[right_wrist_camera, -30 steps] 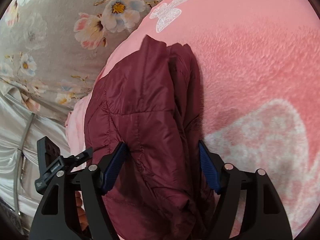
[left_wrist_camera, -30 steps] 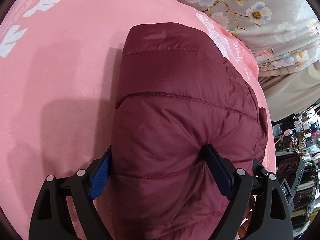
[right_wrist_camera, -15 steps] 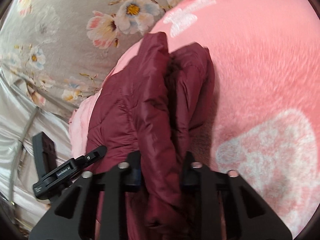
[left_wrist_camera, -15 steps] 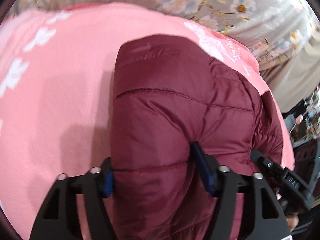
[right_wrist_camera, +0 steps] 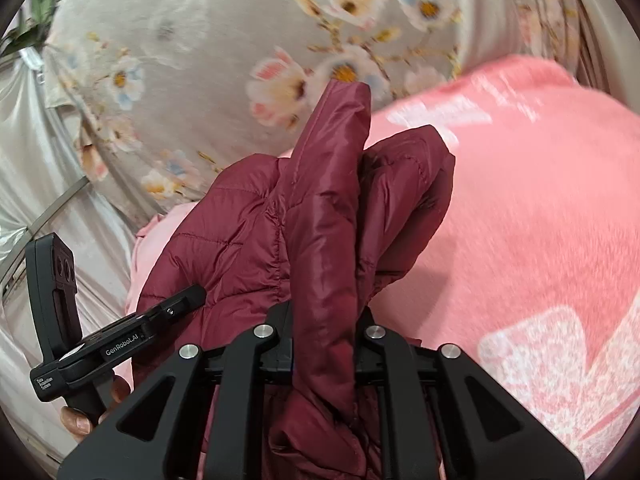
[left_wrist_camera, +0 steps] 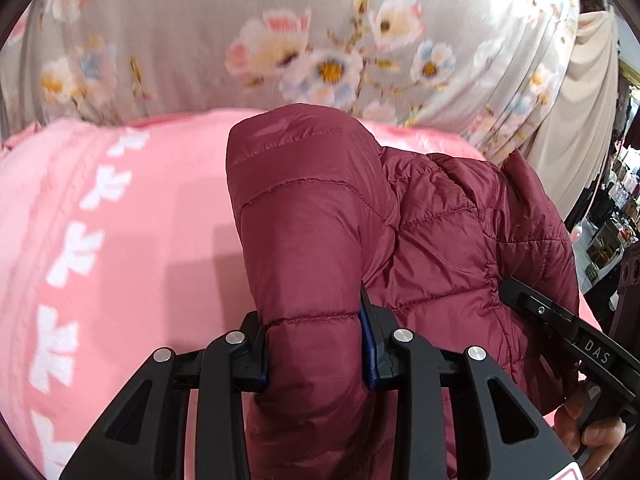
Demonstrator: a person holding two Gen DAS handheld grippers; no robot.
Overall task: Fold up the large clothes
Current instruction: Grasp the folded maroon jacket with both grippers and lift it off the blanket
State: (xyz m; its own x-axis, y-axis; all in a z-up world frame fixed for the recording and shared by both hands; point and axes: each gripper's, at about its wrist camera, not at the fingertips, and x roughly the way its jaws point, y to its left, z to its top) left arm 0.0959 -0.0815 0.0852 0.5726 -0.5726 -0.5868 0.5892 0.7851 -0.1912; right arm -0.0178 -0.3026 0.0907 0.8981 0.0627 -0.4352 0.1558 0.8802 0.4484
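Left wrist view shows the left gripper (left_wrist_camera: 316,344), a black two-finger tool with blue pads, with a thick fold of the dark red puffy quilted jacket (left_wrist_camera: 320,216) between its fingers. Its jaws are closing and the pads press on the fold from both sides. The jacket is bunched up above the soft pink fleece blanket with white shapes (left_wrist_camera: 120,240), and its far part hangs down toward the blanket. Behind the blanket is a grey cloth with big pale flowers (left_wrist_camera: 280,52). At the right edge of this view, the other black tool is just beside the jacket, with a person's hand (left_wrist_camera: 588,436) around its handle. Right wrist view shows the right gripper (right_wrist_camera: 324,332) pinching a thinner fold of the same jacket (right_wrist_camera: 320,240). Its jaws are closing too, and they are nearly together on the cloth. The fold stands up tall and points away from the tool. The pink blanket (right_wrist_camera: 540,220) lies to the right, and the flower cloth (right_wrist_camera: 240,40) is behind. At the lower left, fingers (right_wrist_camera: 80,420) hold the left tool's handle.
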